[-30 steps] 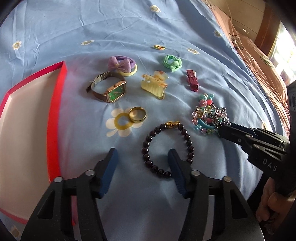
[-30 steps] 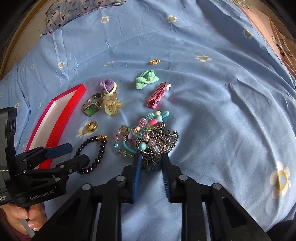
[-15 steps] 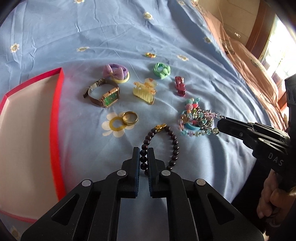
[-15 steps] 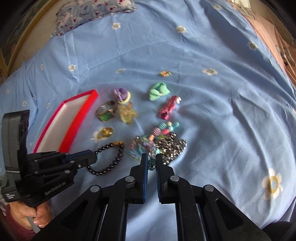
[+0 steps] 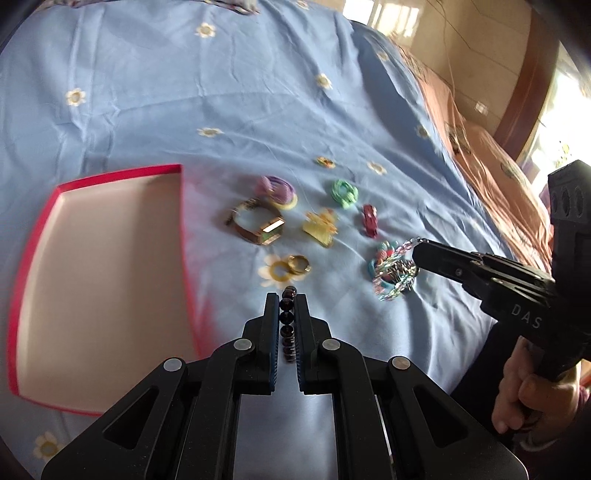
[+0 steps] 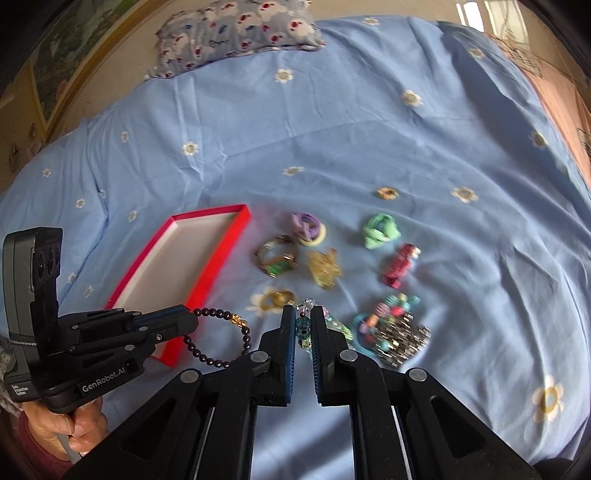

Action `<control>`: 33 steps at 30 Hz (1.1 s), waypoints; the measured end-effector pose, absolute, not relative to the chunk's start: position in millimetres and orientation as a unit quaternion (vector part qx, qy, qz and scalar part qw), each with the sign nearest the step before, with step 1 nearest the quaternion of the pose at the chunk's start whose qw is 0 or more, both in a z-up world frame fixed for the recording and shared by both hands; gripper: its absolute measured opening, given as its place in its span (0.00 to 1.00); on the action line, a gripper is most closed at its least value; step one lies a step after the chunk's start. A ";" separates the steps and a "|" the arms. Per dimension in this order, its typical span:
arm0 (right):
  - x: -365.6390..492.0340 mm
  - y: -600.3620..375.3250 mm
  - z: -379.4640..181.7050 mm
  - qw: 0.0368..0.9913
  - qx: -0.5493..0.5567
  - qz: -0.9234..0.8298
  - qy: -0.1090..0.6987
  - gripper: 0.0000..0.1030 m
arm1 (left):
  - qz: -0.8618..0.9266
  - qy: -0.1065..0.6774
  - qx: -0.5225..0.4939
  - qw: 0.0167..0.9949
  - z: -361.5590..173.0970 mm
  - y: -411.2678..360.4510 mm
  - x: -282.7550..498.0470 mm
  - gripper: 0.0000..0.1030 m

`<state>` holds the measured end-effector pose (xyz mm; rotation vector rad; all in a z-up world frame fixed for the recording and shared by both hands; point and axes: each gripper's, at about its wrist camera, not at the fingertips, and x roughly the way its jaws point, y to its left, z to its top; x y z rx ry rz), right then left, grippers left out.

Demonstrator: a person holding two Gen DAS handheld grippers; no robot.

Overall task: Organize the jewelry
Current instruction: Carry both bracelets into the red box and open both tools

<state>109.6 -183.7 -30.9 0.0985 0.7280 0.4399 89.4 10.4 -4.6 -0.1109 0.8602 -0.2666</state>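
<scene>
My left gripper (image 5: 287,301) is shut on a dark bead bracelet (image 5: 287,325) and holds it lifted above the blue bedsheet; in the right wrist view the bracelet (image 6: 221,334) hangs from the left gripper (image 6: 190,319) next to the red tray (image 6: 184,266). My right gripper (image 6: 303,314) is shut on a pale crystal bead bracelet (image 6: 308,325), lifted off the pile of colourful beads and chain (image 6: 395,328). The open red tray (image 5: 99,273) with a pale inside lies at the left.
On the sheet lie a gold watch (image 5: 258,225), a purple hair tie (image 5: 277,190), a yellow claw clip (image 5: 320,229), a green hair tie (image 5: 344,192), a red clip (image 5: 370,219), two rings (image 5: 291,267) and a small ring (image 5: 325,161). A patterned pillow (image 6: 236,33) lies far back.
Both grippers closed on their bracelets and lifted them. The left gripper carried the dark bracelet up and toward the red tray; the right raised the crystal bracelet off the pile.
</scene>
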 end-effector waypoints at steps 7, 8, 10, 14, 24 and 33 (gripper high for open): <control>119.0 -146.2 -19.0 0.902 0.036 0.257 0.344 0.07 | -0.097 0.391 -0.072 0.912 14.7 50.0 82.6 0.06; 121.8 -138.1 -18.0 0.900 0.034 0.265 0.344 0.07 | -0.091 0.388 -0.076 0.914 17.6 57.9 82.3 0.06; 124.6 -127.4 -16.3 0.897 0.033 0.276 0.343 0.07 | -0.081 0.383 -0.080 0.917 21.3 70.6 81.4 0.06; 133.5 -99.1 -13.8 0.889 0.026 0.301 0.343 0.07 | -0.055 0.379 -0.087 0.920 23.9 96.5 84.7 0.06; 154.6 -15.5 -20.7 0.858 0.007 0.368 0.358 0.07 | 0.000 0.393 -0.125 0.911 4.9 166.4 99.3 0.06; 178.6 40.7 -55.1 0.829 -0.005 0.393 0.399 0.07 | 0.030 0.423 -0.161 0.891 -33.9 209.2 111.1 0.06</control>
